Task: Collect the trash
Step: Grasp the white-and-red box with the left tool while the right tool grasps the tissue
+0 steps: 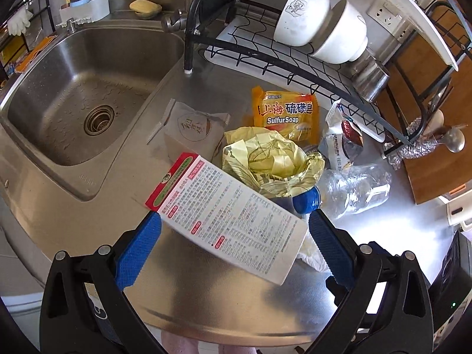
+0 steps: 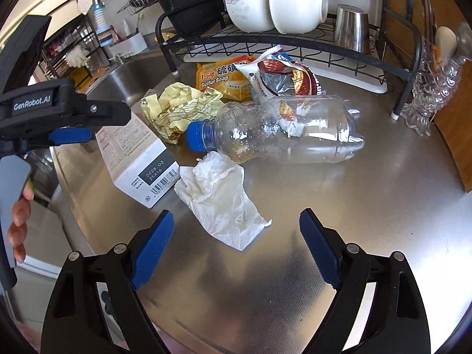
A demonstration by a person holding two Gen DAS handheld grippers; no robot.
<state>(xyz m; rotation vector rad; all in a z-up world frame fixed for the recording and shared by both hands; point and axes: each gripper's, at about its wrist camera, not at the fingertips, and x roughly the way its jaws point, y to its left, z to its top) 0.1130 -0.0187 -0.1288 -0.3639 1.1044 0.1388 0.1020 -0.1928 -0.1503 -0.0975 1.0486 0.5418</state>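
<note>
A white and red printed box (image 1: 230, 221) (image 2: 138, 159) lies on the steel counter, between the wide jaws of my left gripper (image 1: 233, 216), which is open; its fingers (image 2: 70, 134) reach in at the left of the right wrist view. Just ahead of my open right gripper (image 2: 236, 214) lies a crumpled white tissue (image 2: 218, 197) (image 1: 309, 253). Behind it are a clear empty bottle (image 2: 283, 129) (image 1: 354, 188) with a blue cap, a crumpled yellow wrapper (image 1: 265, 156) (image 2: 180, 106), an orange soap packet (image 1: 286, 115) (image 2: 224, 79), a torn snack wrapper (image 2: 280, 79) (image 1: 342, 138) and a paper bag (image 1: 191, 129).
The sink (image 1: 44, 112) opens to the left of the trash. A black dish rack (image 1: 265, 50) with two white bowls (image 1: 301, 8) and a steel cup (image 1: 370, 79) stands behind. A glass utensil holder (image 2: 427, 88) and a wooden board (image 1: 427, 162) are at the right. A hand (image 2: 20, 215) holds the left gripper.
</note>
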